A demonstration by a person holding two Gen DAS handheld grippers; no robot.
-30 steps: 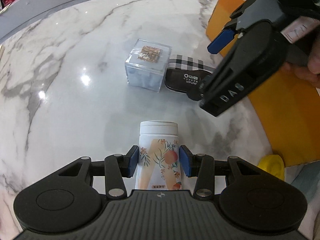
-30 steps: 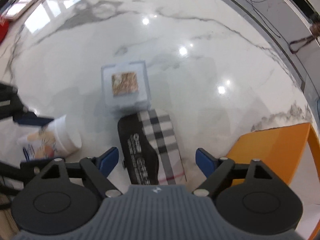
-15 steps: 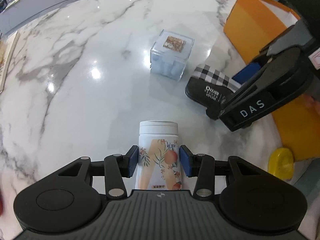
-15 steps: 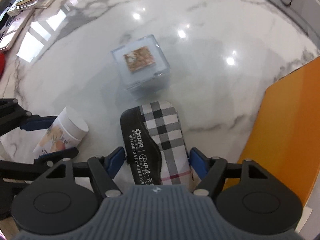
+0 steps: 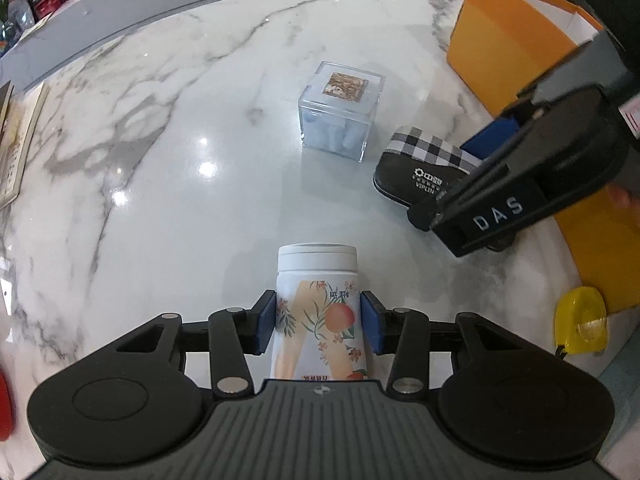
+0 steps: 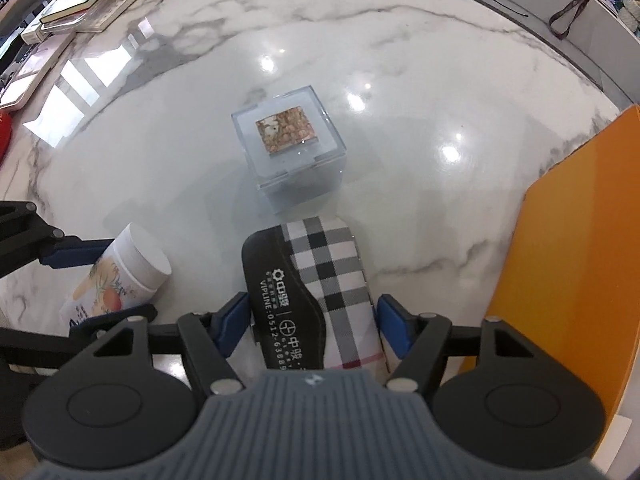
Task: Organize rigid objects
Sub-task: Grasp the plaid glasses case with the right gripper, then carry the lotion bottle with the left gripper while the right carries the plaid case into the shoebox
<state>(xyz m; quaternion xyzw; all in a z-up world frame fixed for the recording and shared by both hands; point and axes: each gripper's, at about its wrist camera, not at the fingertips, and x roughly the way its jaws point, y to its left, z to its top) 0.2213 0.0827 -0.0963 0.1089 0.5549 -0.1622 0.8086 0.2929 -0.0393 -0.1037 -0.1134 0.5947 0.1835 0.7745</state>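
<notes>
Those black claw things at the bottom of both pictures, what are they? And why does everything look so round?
They are grippers: two-finger tongs that a person holds, one in each hand. Each carries a small camera with a wide lens, which bends the picture round.

One picture looks along the left gripper. Its blue pads squeeze a white bottle with peaches printed on it.

The other looks along the right gripper. Its pads sit on either side of a checked case lying on the marble table; I cannot tell if they touch it.

Also on the table: a clear box, an orange box and a small yellow thing.
</notes>
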